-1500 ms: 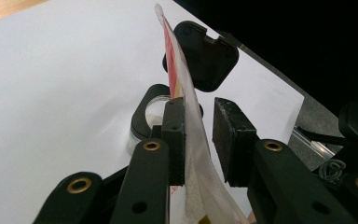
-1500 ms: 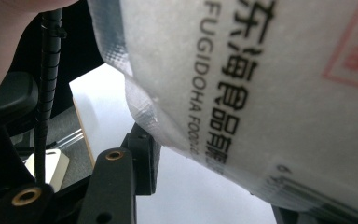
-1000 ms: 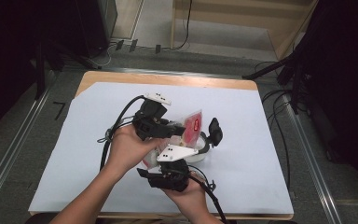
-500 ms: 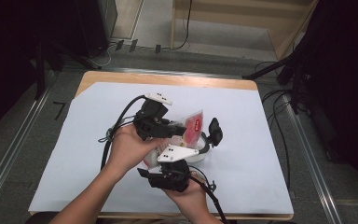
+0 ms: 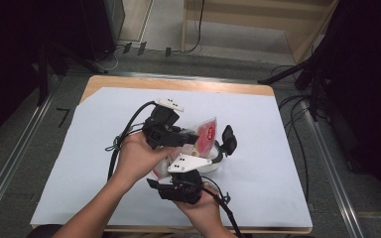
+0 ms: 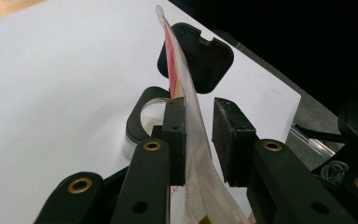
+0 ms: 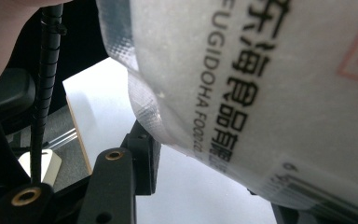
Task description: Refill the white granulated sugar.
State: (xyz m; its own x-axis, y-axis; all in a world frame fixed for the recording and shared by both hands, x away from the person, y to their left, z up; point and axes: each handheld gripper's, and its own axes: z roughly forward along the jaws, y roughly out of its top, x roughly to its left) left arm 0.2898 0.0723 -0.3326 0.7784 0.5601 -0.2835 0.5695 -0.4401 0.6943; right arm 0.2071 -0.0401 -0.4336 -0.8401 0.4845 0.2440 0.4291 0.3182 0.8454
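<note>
A clear plastic packet [image 5: 207, 132] with a red label and white powder is held up over the middle of the table. My left gripper [image 5: 191, 140] is shut on it; in the left gripper view the packet [image 6: 186, 93] stands edge-on between the pads [image 6: 175, 135]. Under it a small round white bowl [image 5: 206, 167] rests on the sheet, also seen in the left gripper view as the bowl [image 6: 151, 112]. My right gripper [image 5: 217, 149] reaches in from below beside the bowl, jaws apart. In the right gripper view the packet [image 7: 261, 93] hangs close over the open jaws, hiding the right one.
A white sheet [image 5: 278, 148] covers the wooden table [image 5: 178, 83]. Cables trail from both grippers across the sheet, and more cables [image 5: 297, 104] lie on the floor past the right edge. Metal rails [image 5: 10, 163] run along both sides.
</note>
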